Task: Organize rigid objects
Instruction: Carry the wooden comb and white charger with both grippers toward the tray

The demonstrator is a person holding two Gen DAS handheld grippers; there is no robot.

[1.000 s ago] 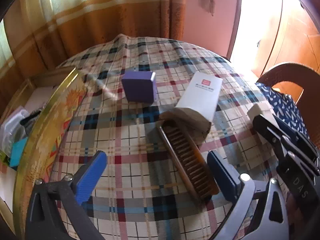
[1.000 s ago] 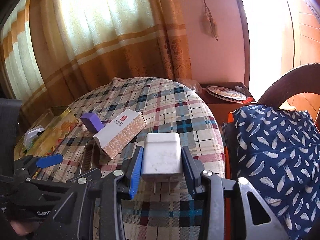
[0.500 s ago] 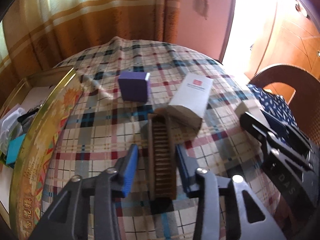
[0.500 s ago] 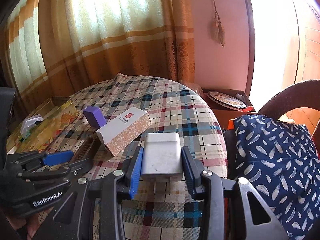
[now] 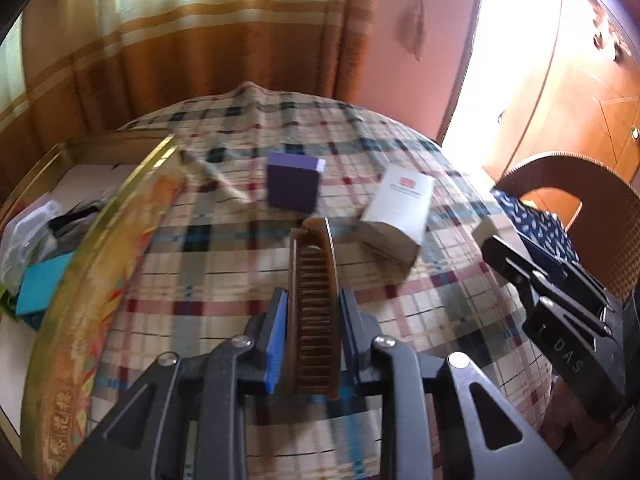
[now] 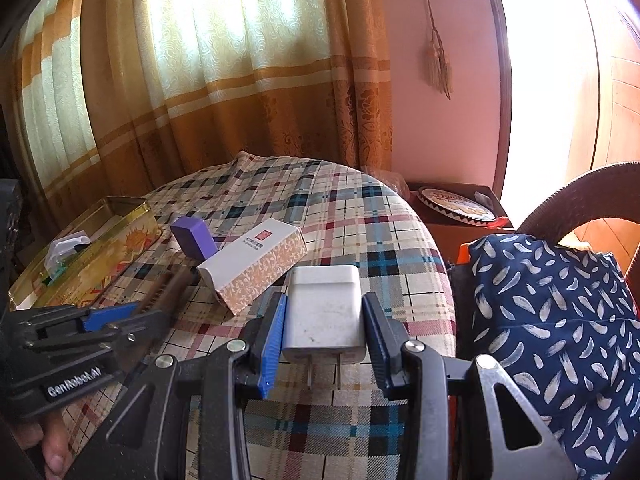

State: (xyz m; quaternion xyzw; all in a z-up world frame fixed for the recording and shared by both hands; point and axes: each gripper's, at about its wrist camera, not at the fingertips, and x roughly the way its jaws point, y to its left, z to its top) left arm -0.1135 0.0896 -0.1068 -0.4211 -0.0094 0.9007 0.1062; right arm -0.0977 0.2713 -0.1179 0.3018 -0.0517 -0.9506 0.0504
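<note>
My left gripper [image 5: 314,304] is shut on a brown wooden comb [image 5: 314,300], which points away along the fingers, its far end near the white and tan carton [image 5: 400,212]. A purple box [image 5: 294,186] stands further back on the plaid tablecloth [image 5: 224,280]. My right gripper [image 6: 324,316] is shut on a white plug adapter [image 6: 324,316], prongs toward the camera, just above the cloth. In the right wrist view the left gripper [image 6: 120,316] sits low at the left, with the comb [image 6: 160,290], the carton [image 6: 252,264] and the purple box [image 6: 194,236] beyond it.
An open gold tin [image 5: 92,264] with several small items inside lies along the table's left edge. A wicker chair [image 6: 576,204] with a blue patterned cushion [image 6: 552,320] stands right of the table. Curtains hang behind. A side table with a round tin [image 6: 456,204] is at the back right.
The left gripper's jaws have shut from wide open onto the comb, which now lies straight along the fingers. The right gripper still holds the adapter.
</note>
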